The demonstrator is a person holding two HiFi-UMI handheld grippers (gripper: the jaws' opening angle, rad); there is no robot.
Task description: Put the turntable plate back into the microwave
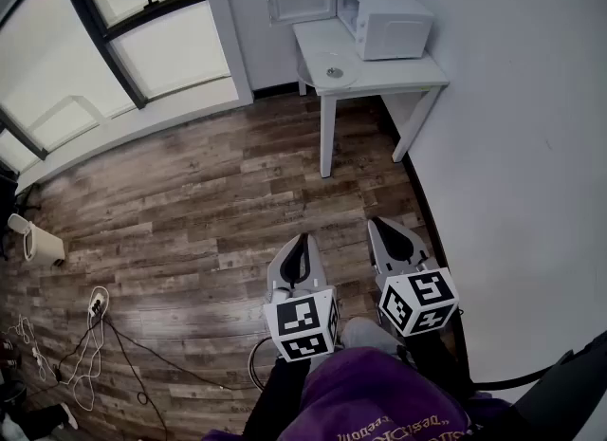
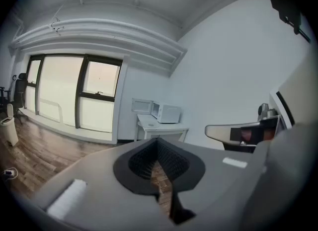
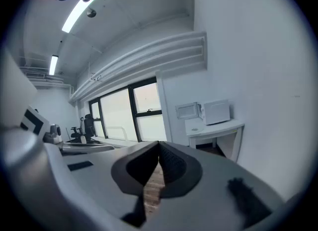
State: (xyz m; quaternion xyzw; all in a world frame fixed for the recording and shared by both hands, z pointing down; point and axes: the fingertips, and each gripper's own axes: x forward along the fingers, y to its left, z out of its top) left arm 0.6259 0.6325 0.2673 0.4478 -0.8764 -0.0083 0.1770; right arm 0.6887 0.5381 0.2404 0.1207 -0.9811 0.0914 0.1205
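Left gripper (image 1: 303, 238), right gripper (image 1: 381, 223) closed; turntable plate (image 1: 323, 63) barely discernible.

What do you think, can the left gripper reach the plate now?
Probably not yet: the left gripper is shut and far from the plate on the table. Only floor lies between, so stepping closer should do.
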